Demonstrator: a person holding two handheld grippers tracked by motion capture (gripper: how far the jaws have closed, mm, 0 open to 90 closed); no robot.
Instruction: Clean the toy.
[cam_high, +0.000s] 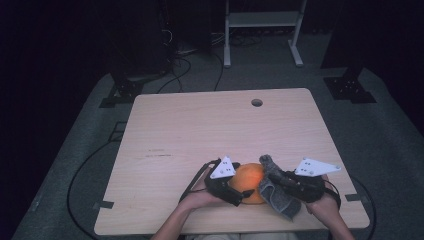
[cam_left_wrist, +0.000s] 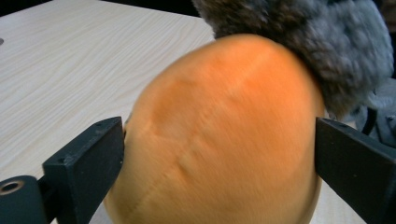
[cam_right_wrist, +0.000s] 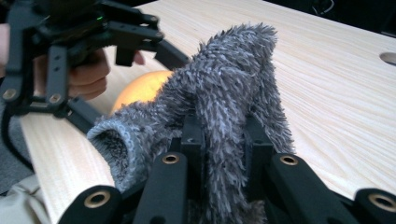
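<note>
At the near edge of the wooden bench (cam_high: 200, 125), the left hand-held gripper (cam_high: 239, 194) and right hand-held gripper (cam_high: 272, 181) meet at an orange ball (cam_high: 248, 181) with a grey fuzzy sock (cam_high: 280, 200) draped beside it.

far table (cam_high: 200, 120) open; orange ball (cam_high: 248, 180) blocks near edge.

Wooden table (cam_high: 200, 135) (round hole (cam_high: 256, 102) near far edge), floor cables (cam_high: 180, 70).

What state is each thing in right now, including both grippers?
Left gripper: shut on the orange plush ball, one jaw either side.
Orange plush ball: held, low over the table.
Right gripper: shut on the grey fuzzy sock.
Grey fuzzy sock: pinched mid-length, draped against the ball.
Table: bare wood.
</note>
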